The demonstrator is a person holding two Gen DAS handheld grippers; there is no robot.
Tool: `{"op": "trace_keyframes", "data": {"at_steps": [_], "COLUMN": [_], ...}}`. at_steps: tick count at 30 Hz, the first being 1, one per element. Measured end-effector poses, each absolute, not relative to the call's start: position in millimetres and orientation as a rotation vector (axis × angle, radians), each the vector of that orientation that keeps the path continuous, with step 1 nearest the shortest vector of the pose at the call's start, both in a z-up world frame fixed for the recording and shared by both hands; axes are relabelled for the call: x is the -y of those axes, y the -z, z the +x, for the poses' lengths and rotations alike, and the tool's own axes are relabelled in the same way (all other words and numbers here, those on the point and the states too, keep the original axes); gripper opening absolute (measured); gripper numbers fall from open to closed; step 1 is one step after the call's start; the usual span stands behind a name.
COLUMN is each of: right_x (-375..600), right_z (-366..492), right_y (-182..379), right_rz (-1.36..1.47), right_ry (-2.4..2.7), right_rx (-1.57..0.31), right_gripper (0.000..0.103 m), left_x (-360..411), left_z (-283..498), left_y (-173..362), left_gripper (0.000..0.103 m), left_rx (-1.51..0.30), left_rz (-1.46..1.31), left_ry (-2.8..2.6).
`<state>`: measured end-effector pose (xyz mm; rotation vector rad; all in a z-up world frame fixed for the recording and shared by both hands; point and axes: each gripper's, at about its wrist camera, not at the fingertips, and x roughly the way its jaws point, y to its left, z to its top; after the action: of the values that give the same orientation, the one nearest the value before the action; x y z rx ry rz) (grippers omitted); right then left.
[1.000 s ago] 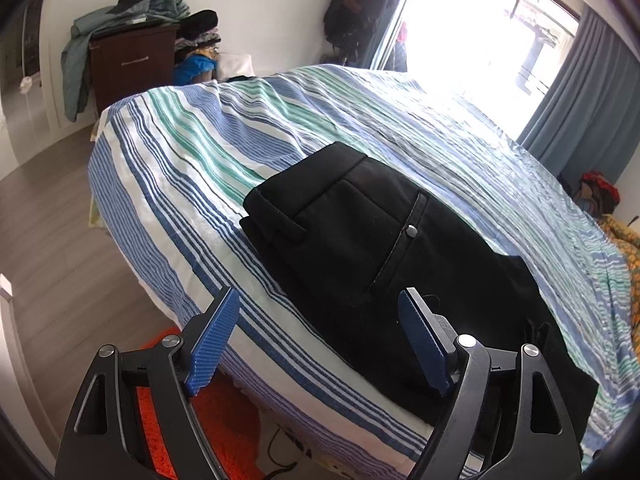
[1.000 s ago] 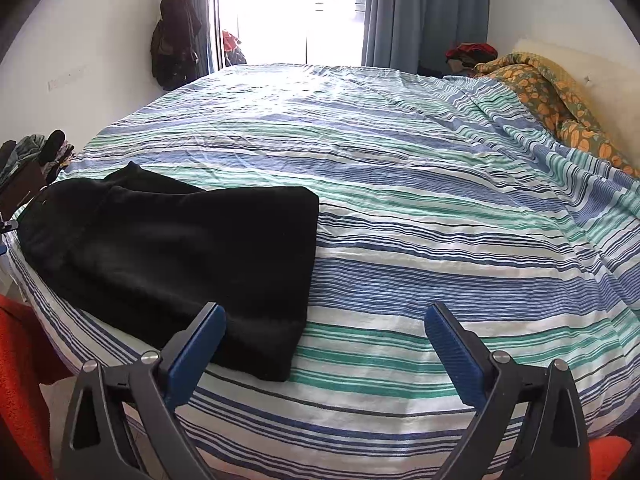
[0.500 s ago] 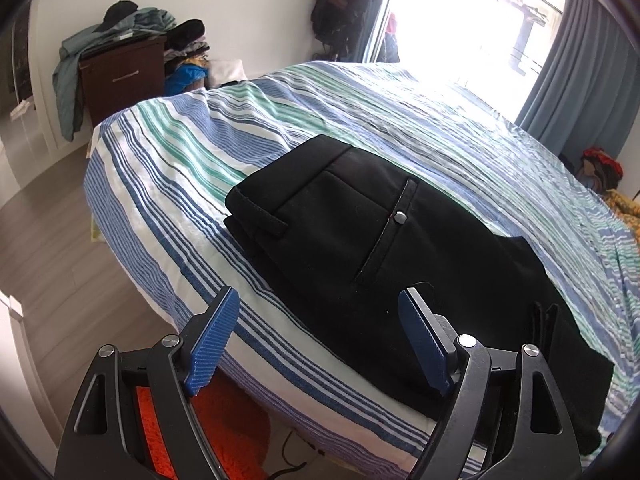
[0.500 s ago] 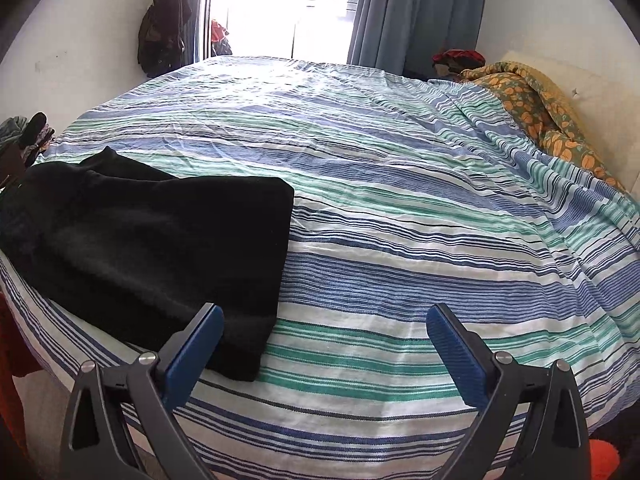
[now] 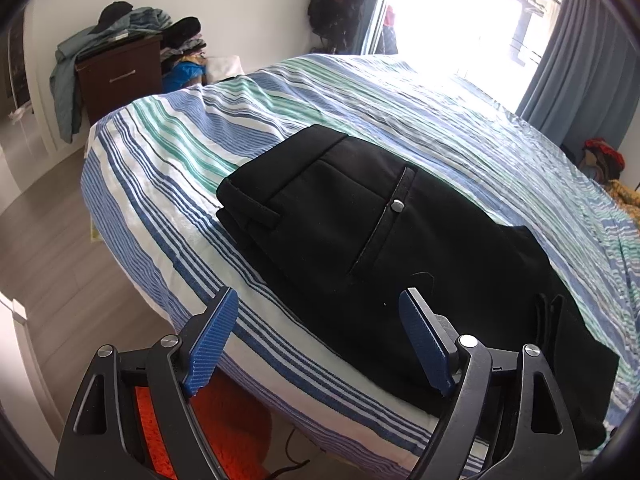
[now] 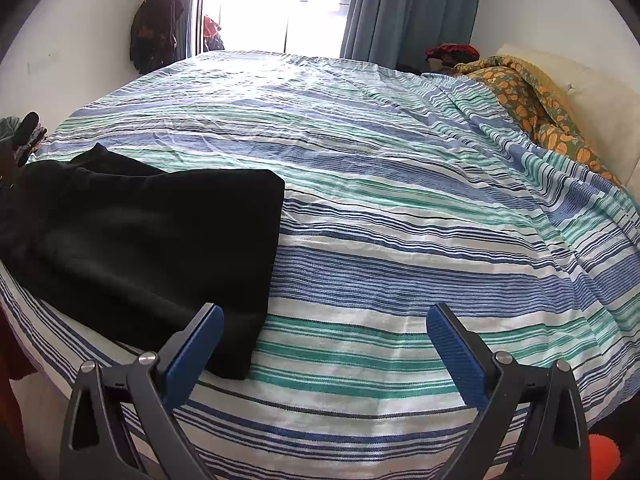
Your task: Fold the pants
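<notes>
So there's just one pair of black pants (image 5: pixel 372 240) here, folded into a flat stack on the striped bedspread (image 5: pixel 168 168), near the bed's edge. One silver button (image 5: pixel 397 205) shows on the back pocket, and one belt loop sits at the waistband corner.

Containers: one dark wood nightstand (image 5: pixel 118 76), far ahead and to the left of the left claw, drawer shut, so can't tell what's inside. It has a pile of clothes (image 5: pixel 108 28) heaped on top.

Two claws total. The left gripper (image 5: pixel 318 340) is spread wide, nothing between the blue pads, touching nothing. The pants lie right ahead of it, mostly toward its right finger, waistband at the far end.

The right gripper (image 6: pixel 322 350) is also wide open and empty. From there the pants (image 6: pixel 152 248) are ahead on the left, their folded edge just past the left finger, while bare stripes run in front of the right finger. One orange floral blanket (image 6: pixel 532 92) is bunched up far ahead on the right.
</notes>
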<state>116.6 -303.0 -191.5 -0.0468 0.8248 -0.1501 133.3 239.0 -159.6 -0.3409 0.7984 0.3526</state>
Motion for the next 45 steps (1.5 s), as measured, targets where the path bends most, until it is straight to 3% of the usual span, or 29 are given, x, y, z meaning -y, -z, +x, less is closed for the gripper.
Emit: {"op": "trace_keyframes", "data": {"at_steps": [45], "right_x": [317.2], "right_z": [114.2], "right_y": [189.5], "right_rz": [-0.021], "right_ry": [0.201], "right_rx": [-0.806], "right_gripper": [0.103], "left_x": [-246.7], "left_z": [147.1], "left_y": [172.0], "left_gripper": [0.086], "left_rx": [-0.879], "left_rz": [-0.409], "left_ry": [-0.307]}}
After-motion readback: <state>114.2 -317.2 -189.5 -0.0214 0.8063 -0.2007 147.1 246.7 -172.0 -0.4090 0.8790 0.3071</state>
